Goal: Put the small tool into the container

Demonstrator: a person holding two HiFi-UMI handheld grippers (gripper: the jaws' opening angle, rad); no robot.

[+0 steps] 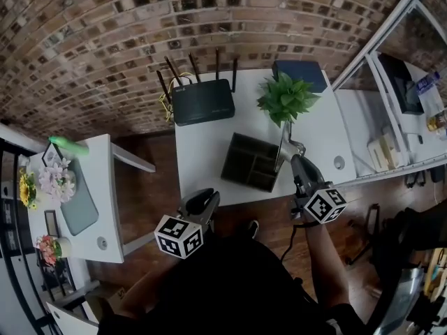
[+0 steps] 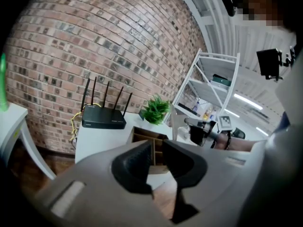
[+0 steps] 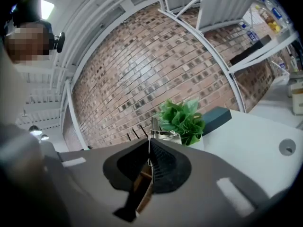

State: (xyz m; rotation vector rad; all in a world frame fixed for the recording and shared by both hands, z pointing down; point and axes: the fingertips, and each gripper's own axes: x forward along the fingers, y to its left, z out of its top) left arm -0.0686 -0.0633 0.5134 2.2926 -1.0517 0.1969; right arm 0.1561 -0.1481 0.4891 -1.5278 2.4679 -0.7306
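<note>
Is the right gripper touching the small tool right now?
Touching. In the right gripper view, the right gripper has its jaws shut on the thin metal tool, with no gap on either side.

No lettering can be read anywhere, not even on the black router point(image 1: 203, 101).

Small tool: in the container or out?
Out. The right gripper is shut on the small tool, holding it at the edge of the container, not inside.

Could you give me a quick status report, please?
Left gripper open, empty. Right gripper shut on small tool, at right edge of container. Plant close beside tool; nothing blocking container.
</note>
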